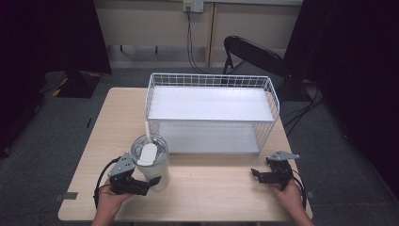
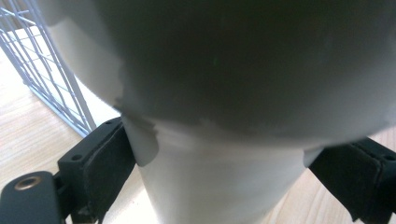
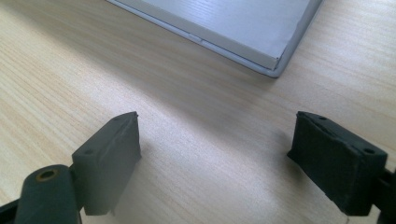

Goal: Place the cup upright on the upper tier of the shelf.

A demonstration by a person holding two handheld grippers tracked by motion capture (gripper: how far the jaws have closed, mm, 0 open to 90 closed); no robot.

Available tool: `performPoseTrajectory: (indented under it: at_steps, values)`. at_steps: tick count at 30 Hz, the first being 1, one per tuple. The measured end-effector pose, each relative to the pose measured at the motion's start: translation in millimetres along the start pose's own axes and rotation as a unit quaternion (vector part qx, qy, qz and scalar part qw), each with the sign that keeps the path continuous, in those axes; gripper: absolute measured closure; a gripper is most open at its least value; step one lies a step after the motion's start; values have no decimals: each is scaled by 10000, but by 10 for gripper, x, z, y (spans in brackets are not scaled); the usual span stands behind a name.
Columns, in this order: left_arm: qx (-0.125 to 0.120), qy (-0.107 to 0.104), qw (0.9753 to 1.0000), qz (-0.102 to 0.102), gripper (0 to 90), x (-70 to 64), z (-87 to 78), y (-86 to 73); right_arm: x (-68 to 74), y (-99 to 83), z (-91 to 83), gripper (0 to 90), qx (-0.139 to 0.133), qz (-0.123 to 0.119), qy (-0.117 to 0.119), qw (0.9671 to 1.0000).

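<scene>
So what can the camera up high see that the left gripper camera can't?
Only the high view takes in the cup's lid and straw, the right hand-held gripper with open jaws, the whole two-shelf wire rack and a black chair. Only the left gripper view shows, close up, both pads pressed against the cup's lower wall. Both share the white cup, the left hand-held gripper, the wooden table and some rack wire.

White lidded tumbler with straw stood upright on table, at 7 o'clock from wire basket.
</scene>
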State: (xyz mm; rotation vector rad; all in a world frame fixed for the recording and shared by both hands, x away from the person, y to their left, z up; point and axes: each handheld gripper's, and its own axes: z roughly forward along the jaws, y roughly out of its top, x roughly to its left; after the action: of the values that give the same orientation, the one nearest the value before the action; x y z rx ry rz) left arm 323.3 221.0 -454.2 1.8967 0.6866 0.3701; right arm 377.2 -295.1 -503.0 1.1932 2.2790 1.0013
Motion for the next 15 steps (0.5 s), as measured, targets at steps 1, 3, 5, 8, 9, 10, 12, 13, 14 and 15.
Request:
performPoseTrajectory:
  at_steps: [1, 3, 5, 8, 9, 10, 12, 13, 14, 15]
  values:
    - [0, 0, 10000, 0, 89, 0, 0, 0, 0, 0, 0, 153, 0, 0, 0, 10000]
    - [-56, -14, 10000, -74, 88, 2, 7, 0, 0, 0, 0, 153, 0, -2, 0, 10000]
    - [-75, -4, 9999, -79, 88, -2, 10, -1, 0, 0, 0, 154, 2, 2, 0, 10000]
    - [-92, -6, 9999, -131, 83, -2, 13, -1, 0, 0, 0, 154, 0, 1, -3, 10000]
    - [-111, -20, 9998, -149, 83, 1, 17, -3, 0, 0, 0, 154, 2, 2, 0, 10000]
    - [-110, -35, 9998, -155, 82, 8, 15, -7, 0, 0, 0, 154, 2, 2, 1, 10000]
    - [-107, -63, 9997, -226, 77, 11, 21, -9, 0, 0, 0, 154, 0, 1, 0, 10000]
    - [-128, -59, 9996, -229, 77, 10, 25, -11, 0, 0, 0, 154, 0, 1, 0, 10000]
    - [-142, -60, 9996, -235, 76, 13, 33, -11, 0, 0, 0, 153, 2, -1, 0, 10000]
    - [-174, -68, 9996, -215, 70, 21, 46, -8, 0, 0, 0, 153, 0, 1, 1, 10000]
